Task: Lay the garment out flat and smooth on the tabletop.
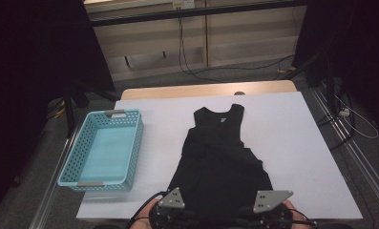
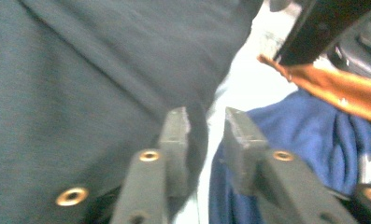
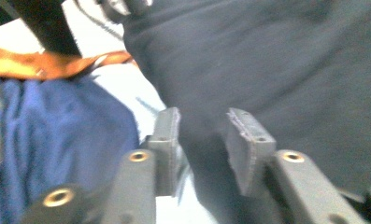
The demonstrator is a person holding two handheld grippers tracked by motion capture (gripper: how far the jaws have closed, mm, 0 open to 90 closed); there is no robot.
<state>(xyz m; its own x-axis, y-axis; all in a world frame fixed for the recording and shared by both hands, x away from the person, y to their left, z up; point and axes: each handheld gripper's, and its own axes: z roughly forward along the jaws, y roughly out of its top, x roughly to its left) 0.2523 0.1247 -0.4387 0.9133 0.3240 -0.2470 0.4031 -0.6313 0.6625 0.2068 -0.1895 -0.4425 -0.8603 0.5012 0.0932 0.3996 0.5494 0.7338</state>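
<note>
Right now I am holding both tongs at the near edge of the desk, one at each bottom corner of the black sleeveless cotton dress (image 1: pixel 220 157) that is lying flat in front of me. In the left gripper view my left tongs (image 2: pixel 206 126) are standing partly spread, with the hem corner of the dark cloth lying in the gap against one finger; the pads are not pressing on it. In the right gripper view my right tongs (image 3: pixel 203 126) are standing just as far apart, with a fold of the hem between them and again no squeeze. A blue garment on my body and an orange strap are showing just beside the cloth in both gripper views.

The dress is running straight away from me: hem at my tongs, neckline at the far end, its long axis pointing up the middle of the white sheet-covered desk (image 1: pixel 297 133). So the cloth lies forward of both tongs, and each hand is equally near its own corner. I judge that the coming move is turning on both tongs closing on the hem evenly, or the cloth will skew.

Farther off to my left, a light blue perforated plastic basket (image 1: pixel 77 157) is sitting on the desk, well apart from the dress. Nothing is lying between the dress and the basket.
</note>
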